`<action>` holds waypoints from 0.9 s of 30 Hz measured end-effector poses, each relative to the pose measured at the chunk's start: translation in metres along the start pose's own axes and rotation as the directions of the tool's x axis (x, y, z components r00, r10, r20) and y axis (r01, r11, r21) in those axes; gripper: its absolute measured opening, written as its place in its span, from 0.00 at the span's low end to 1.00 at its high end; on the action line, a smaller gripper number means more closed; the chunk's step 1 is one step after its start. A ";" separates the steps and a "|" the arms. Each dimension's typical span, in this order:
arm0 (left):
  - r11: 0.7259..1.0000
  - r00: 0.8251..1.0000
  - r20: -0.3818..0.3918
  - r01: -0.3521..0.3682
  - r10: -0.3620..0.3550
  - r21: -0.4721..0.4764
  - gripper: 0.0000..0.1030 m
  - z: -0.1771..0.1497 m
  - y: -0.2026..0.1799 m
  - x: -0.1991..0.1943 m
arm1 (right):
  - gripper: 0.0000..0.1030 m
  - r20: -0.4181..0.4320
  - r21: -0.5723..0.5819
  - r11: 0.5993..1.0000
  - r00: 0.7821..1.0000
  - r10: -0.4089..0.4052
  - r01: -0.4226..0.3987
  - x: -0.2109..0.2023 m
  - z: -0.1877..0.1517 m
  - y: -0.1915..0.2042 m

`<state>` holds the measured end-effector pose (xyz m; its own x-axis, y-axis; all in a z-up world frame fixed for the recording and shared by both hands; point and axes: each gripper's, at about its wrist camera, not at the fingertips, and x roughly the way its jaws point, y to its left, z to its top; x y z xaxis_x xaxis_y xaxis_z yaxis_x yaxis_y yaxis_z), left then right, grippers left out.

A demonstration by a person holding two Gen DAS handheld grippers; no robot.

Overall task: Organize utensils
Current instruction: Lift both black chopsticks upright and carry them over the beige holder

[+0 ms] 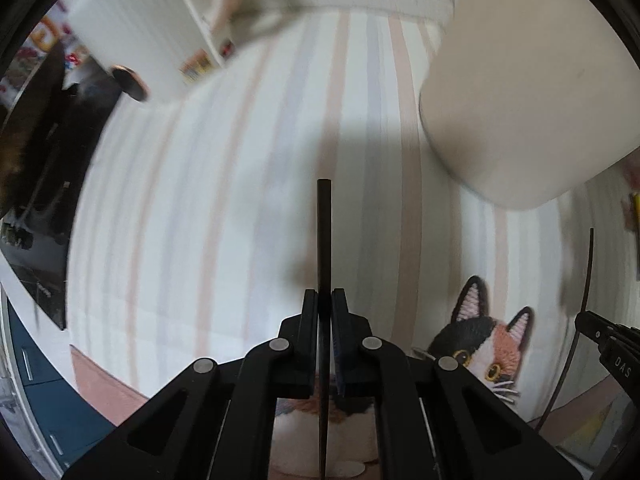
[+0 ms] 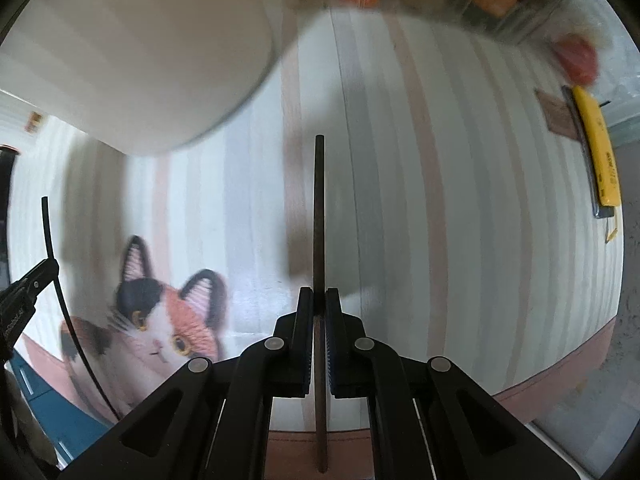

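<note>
Striped cloth point(image 1: 224, 200) w/ an embroidered calico cat point(image 1: 486, 344) covers the table; a big white cylindrical holder point(image 1: 528, 92) stands on it, blurred. Left gripper point(image 1: 325, 300) has its jaws pressed together, pinching a thin black chopstick point(image 1: 324, 232) that sticks out past the tips, over the cloth, near the holder's base. Right gripper point(image 2: 319, 298) likewise clamped tight on a dark brown chopstick point(image 2: 319, 208), pointing at the cloth, holder up-left in its view. Each gripper shows at the edge of the other's view. Yellow-and-black tool point(image 2: 598, 152) lies at the cloth's right edge.
</note>
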<state>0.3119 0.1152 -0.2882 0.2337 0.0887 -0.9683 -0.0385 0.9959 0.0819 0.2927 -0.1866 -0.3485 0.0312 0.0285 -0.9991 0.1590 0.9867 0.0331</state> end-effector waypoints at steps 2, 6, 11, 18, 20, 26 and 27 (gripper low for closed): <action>1.000 0.999 0.044 -0.001 0.001 -0.009 0.04 -0.003 0.006 -0.018 | 0.06 0.056 -0.023 1.000 0.998 0.007 -0.005 -0.020 -0.003 0.004; 1.000 0.993 0.118 0.007 -0.004 -0.022 0.04 -0.011 0.015 -0.051 | 0.05 0.150 -0.059 0.998 0.989 0.018 -0.009 -0.054 -0.009 0.012; 0.998 0.977 0.211 0.030 -0.019 -0.051 0.04 -0.014 0.026 -0.092 | 0.05 0.249 -0.085 0.996 0.968 0.034 -0.014 -0.087 -0.016 0.023; 0.997 0.944 0.331 0.032 -0.007 -0.070 0.04 0.001 0.032 -0.137 | 0.05 0.382 -0.106 0.994 0.923 0.045 -0.004 -0.130 -0.011 0.025; 0.997 0.931 0.366 0.034 -0.005 -0.073 0.04 0.010 0.033 -0.151 | 0.05 0.407 -0.103 0.995 0.912 0.055 -0.015 -0.138 -0.006 0.026; 0.998 0.892 0.453 0.032 0.000 -0.062 0.04 0.035 0.033 -0.190 | 0.05 0.495 -0.104 0.993 0.864 0.096 -0.051 -0.187 0.017 0.022; 0.998 0.888 0.460 0.030 0.000 -0.059 0.04 0.039 0.033 -0.195 | 0.05 0.508 -0.108 0.993 0.855 0.102 -0.054 -0.197 0.022 0.022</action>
<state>0.3031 0.1313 -0.0878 0.6547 0.0873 -0.7508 -0.0882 0.9953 0.0388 0.3118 -0.1737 -0.1503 0.5440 0.0439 -0.8380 0.0494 0.9952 0.0842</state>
